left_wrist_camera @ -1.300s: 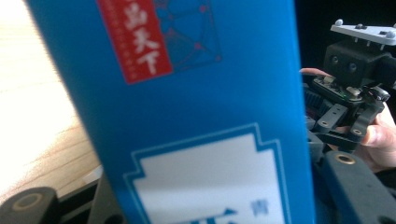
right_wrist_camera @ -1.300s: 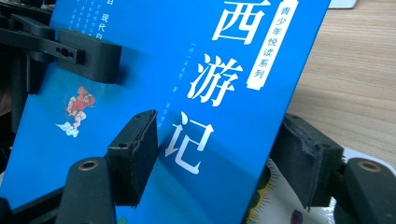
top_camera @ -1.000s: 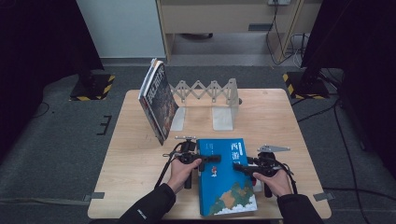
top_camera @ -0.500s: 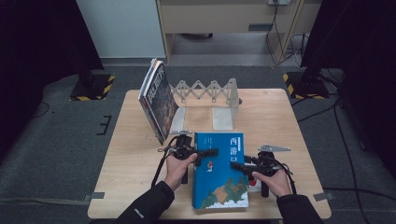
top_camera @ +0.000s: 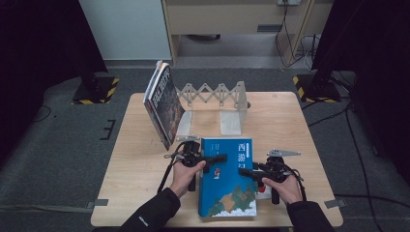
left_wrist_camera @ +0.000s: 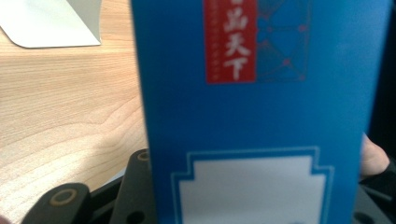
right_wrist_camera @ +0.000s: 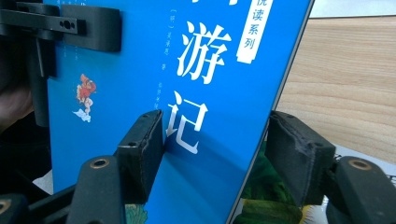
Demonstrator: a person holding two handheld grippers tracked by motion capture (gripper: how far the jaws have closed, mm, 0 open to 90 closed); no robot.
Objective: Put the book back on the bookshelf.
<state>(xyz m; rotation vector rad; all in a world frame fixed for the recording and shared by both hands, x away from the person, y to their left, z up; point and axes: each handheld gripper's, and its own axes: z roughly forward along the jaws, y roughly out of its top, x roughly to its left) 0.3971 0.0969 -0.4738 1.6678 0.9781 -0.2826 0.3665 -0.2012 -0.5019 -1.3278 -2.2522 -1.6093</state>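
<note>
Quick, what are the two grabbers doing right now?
Left gripper: closed on the left edge of the blue book.
Right gripper: jaws either side of the book's right edge, just been closing; grip cannot be told.

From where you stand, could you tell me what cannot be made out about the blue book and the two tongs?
- Left tongs, left gripper view: the blue book covers the jaw tips, so the grip is unreadable.
- Right tongs, right gripper view: the book's edge hides one pad's contact.
- Book title, right gripper view: top edge cuts it off.
- Standing book, high view: print too small.
</note>
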